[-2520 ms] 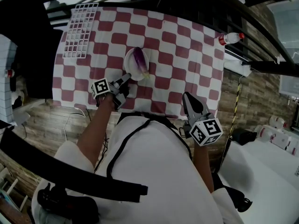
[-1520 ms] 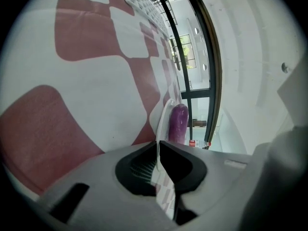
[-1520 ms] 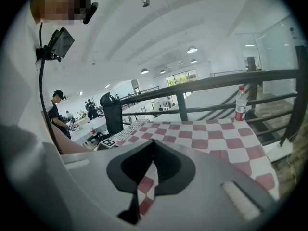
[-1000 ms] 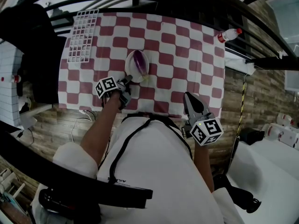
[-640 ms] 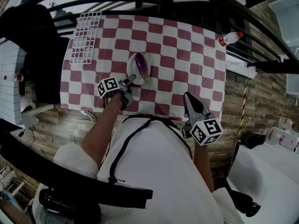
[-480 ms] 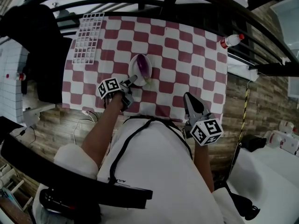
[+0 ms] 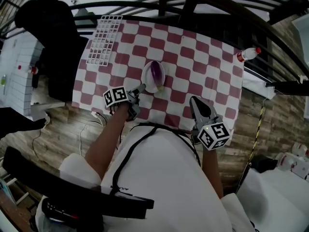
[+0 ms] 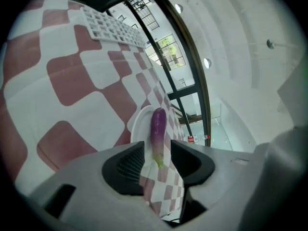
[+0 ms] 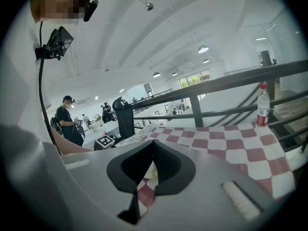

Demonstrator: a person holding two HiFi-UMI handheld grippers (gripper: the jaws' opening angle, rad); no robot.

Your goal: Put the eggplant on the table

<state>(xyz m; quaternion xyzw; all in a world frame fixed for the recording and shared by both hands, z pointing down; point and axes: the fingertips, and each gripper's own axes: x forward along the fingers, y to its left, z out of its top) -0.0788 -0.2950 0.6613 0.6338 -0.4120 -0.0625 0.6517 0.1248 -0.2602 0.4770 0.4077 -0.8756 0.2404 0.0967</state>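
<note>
The eggplant (image 7: 156, 71) lies on a plate (image 7: 147, 81) on the surface (image 7: 193, 57). This is the approach step. The left tongs (image 7: 140, 88) are apart and have just been closing. The stem end shows in their gap, unpressed. The right tongs (image 7: 194, 100) are together and empty. Next, I judge: clamp the stem end squarely, then lift it clear.

A red-and-white checked cloth (image 7: 193, 66) carries a white plate (image 7: 146, 79) near its front edge. A white wire grid (image 7: 103, 39) lies flat at the far left corner. A clear bottle with a red cap (image 7: 248, 54) lies at the far right corner. A black railing (image 7: 193, 4) runs behind. A white cable (image 7: 94, 117) lies on the wooden floor (image 7: 63, 129).
</note>
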